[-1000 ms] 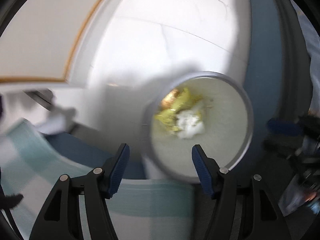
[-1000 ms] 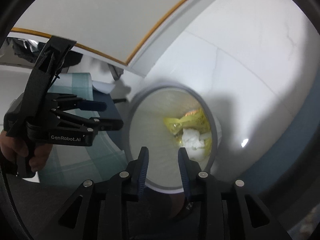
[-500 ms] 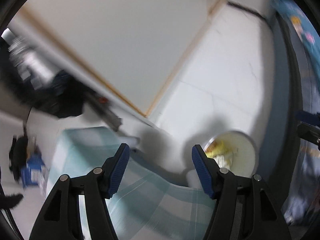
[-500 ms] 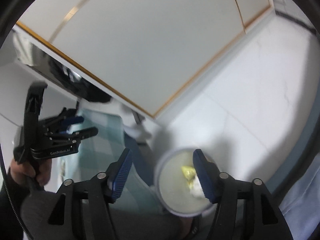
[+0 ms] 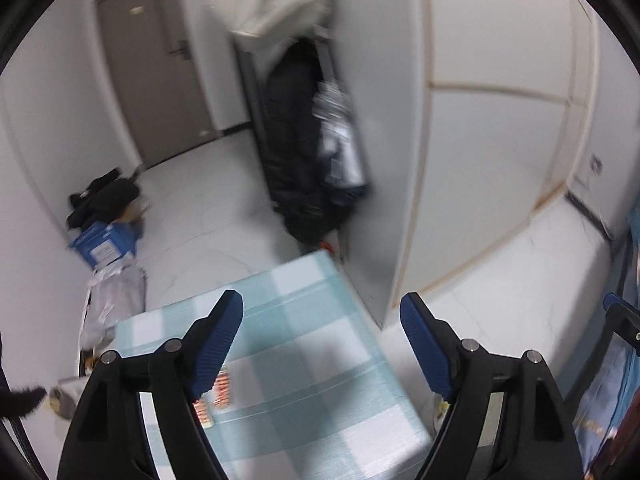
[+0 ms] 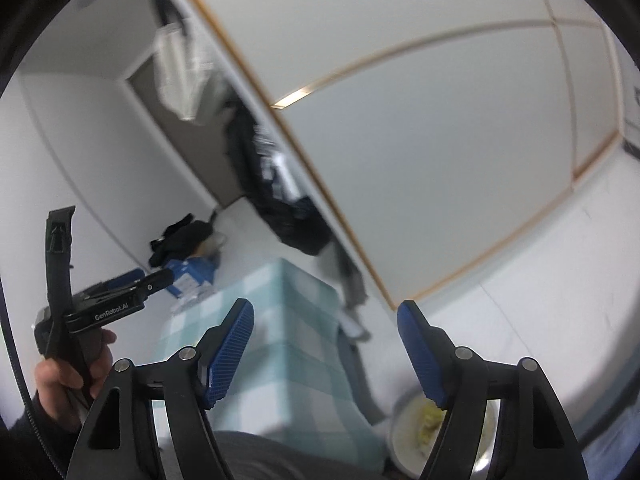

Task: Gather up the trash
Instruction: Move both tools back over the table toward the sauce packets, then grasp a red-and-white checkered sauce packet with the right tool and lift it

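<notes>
My left gripper point(image 5: 322, 342) is open and empty above a table with a teal-and-white checked cloth point(image 5: 304, 332). An orange-and-white wrapper point(image 5: 218, 394) lies on the cloth, partly hidden behind the left finger. My right gripper point(image 6: 326, 346) is open and empty, raised beside the same table point(image 6: 272, 308). A white trash bin point(image 6: 404, 440) holding yellow and white scraps point(image 6: 426, 424) stands on the floor at the lower right, partly hidden by the right finger. The left gripper point(image 6: 132, 282) shows in the right wrist view, held in a hand.
A white wardrobe wall point(image 5: 480, 152) stands right of the table. Dark clothes point(image 5: 296, 152) hang in an open section. A blue box point(image 5: 104, 244) and black items point(image 5: 104, 196) lie on the white floor by a grey door point(image 5: 156, 72). A crumpled grey bag point(image 5: 64, 392) sits at the table's left edge.
Both grippers have swung up and away from the trash bin toward the table and room. The right gripper's jaws have opened wide. The bin has dropped to the lower edge of the right view.
</notes>
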The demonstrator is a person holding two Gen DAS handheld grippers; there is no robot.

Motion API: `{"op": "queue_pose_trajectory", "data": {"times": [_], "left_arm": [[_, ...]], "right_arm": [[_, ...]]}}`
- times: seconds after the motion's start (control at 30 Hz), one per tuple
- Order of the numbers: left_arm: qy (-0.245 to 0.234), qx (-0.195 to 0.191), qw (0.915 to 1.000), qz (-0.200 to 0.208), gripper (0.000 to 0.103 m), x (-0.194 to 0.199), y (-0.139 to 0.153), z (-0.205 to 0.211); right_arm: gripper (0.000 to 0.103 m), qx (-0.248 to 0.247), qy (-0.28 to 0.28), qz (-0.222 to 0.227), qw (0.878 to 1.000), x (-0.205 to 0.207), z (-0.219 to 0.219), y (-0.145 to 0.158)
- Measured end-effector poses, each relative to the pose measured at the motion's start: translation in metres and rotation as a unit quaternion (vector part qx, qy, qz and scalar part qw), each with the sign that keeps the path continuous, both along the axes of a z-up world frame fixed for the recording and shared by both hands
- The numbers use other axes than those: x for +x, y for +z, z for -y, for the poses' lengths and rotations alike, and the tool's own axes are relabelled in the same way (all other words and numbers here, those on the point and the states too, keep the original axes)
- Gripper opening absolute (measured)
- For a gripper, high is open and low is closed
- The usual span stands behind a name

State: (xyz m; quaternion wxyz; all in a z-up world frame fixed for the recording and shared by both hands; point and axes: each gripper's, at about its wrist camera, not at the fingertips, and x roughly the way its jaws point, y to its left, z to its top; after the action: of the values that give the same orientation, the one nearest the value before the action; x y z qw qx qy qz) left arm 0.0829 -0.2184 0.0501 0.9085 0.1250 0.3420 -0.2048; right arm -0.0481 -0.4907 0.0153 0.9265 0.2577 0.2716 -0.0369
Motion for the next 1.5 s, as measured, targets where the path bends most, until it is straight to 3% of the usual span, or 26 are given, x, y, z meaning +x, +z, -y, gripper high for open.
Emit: {"op": "queue_pose_trajectory", "data": {"times": [0.27,0.47,0.67,0.93,1.17,1.27,1.37,1.5], "left_arm": [[0.071,-0.012,0.9935,0.089,0.094,-0.012,0.017,-0.060],[0.105,-0.044,0.9895,0.090,0.096,-0.001,0.010,-0.104],[0.139,-0.056,0.9858,0.075,0.100,0.011,-0.019,-0.143],[0.193,-0.091,0.9769,0.009,0.100,0.040,-0.049,-0.193],[0.217,-0.138,0.9652,-0.044,0.100,0.053,-0.054,-0.228],[0.224,-0.150,0.9618,-0.048,0.100,0.060,-0.055,-0.237],[0.226,-0.135,0.9641,-0.035,0.100,0.065,-0.053,-0.242],[0.227,-0.127,0.9646,-0.041,0.100,0.073,-0.059,-0.248]], "right_arm": [[0.082,-0.058,0.070,0.033,0.995,0.029,-0.070,0.042],[0.082,-0.080,0.125,0.029,0.988,0.051,-0.121,0.048],[0.082,-0.096,0.168,0.015,0.981,0.076,-0.163,0.041],[0.082,-0.105,0.217,-0.054,0.969,0.132,-0.219,-0.001],[0.082,-0.127,0.260,-0.144,0.946,0.193,-0.269,-0.067],[0.081,-0.133,0.281,-0.173,0.934,0.217,-0.288,-0.095],[0.074,-0.119,0.302,-0.200,0.924,0.238,-0.302,-0.122],[0.067,-0.142,0.310,-0.202,0.918,0.255,-0.318,-0.139]]}}
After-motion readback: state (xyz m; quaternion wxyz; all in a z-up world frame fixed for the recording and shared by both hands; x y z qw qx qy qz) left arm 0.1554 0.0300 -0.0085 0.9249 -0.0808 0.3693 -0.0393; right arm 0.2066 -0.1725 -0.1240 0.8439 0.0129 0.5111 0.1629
